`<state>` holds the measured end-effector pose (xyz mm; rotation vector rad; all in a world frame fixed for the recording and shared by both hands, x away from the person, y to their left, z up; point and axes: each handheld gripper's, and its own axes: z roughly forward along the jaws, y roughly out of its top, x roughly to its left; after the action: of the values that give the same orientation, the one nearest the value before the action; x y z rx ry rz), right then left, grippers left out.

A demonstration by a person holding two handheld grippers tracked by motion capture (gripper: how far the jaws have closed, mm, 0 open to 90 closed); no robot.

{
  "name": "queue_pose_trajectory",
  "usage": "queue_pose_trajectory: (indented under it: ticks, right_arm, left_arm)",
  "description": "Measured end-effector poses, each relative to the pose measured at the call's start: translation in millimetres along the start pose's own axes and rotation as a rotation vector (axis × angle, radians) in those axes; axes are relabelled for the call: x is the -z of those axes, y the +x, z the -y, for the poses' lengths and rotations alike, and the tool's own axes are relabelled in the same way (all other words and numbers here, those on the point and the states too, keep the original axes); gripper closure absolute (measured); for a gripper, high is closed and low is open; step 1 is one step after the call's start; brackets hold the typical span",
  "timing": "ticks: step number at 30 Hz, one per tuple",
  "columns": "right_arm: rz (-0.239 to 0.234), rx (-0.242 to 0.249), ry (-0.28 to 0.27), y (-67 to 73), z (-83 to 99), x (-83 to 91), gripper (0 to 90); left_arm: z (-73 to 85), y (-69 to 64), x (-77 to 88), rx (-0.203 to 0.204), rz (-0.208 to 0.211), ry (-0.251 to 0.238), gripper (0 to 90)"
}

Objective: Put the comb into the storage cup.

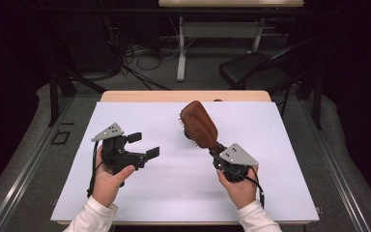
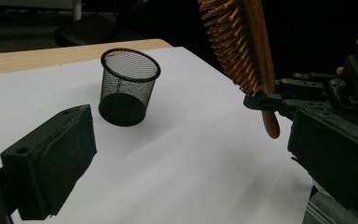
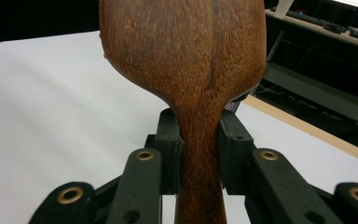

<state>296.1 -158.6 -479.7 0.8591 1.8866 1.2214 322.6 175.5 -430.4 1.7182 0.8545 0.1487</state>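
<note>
A: Right, grippers first. What is the right gripper (image 1: 216, 151) doing?

B: Its jaws are clamped on the handle of a wooden hairbrush (image 1: 199, 124). In the right gripper view the two black jaws press the narrow neck of the brush (image 3: 186, 70) from either side, and the smooth brown back faces the camera.

A: Orientation of the brush?

B: Held up off the table, head pointing away from the person and leaning toward the left. In the high view the bristles face left. The left gripper view shows the bristle side (image 2: 233, 42), rows of wooden pins, with the rounded handle end sticking out below the right gripper (image 2: 279, 101).

A: And the left gripper (image 1: 144, 145)?

B: Jaws spread wide, nothing between them. It is held above the sheet, jaws pointing toward the right. In its own view the two pads sit far apart at the frame's lower corners.

A: Hands?

B: The left hand (image 1: 107, 181) and right hand (image 1: 241, 188) each grip a gripper from below; white sleeves come in at the bottom edge.

A: Surroundings?

B: A white sheet (image 1: 174, 188) covers the wooden table (image 1: 140, 95). A black mesh cup (image 2: 127, 86) stands upright on the sheet, open and empty as far as I can see, well apart from both grippers. Behind the table is a dark chair (image 1: 258, 70).
</note>
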Motion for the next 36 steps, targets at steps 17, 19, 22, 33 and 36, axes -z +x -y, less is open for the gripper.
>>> queue_pose_trajectory:
  ticks: [17, 19, 22, 33, 36]
  right_arm:
    - [0.004, 0.006, -0.006, 1.6, -0.8, 1.3, 73.1]
    - [0.003, 0.007, -0.007, 1.6, -0.9, 1.6, 73.1]
    - [0.002, 0.006, -0.008, 1.8, -1.3, 1.9, 73.0]
    - [0.000, 0.012, -0.014, 3.7, -2.3, 2.6, 73.1]
    - [-0.001, 0.015, -0.017, 4.3, -2.6, 2.8, 73.1]
  left_arm:
    - [-15.4, -3.1, -16.0, 0.033, 0.032, -0.003, 1.3]
    - [-17.2, -3.9, -18.3, 0.035, 0.036, -0.005, 2.0]
    - [-20.2, -4.9, -21.3, 0.043, 0.044, -0.003, 2.7]
    - [-28.9, -10.0, -34.9, 0.060, 0.069, 0.004, 4.5]
    - [-30.4, -10.5, -38.1, 0.066, 0.079, 0.008, 5.1]
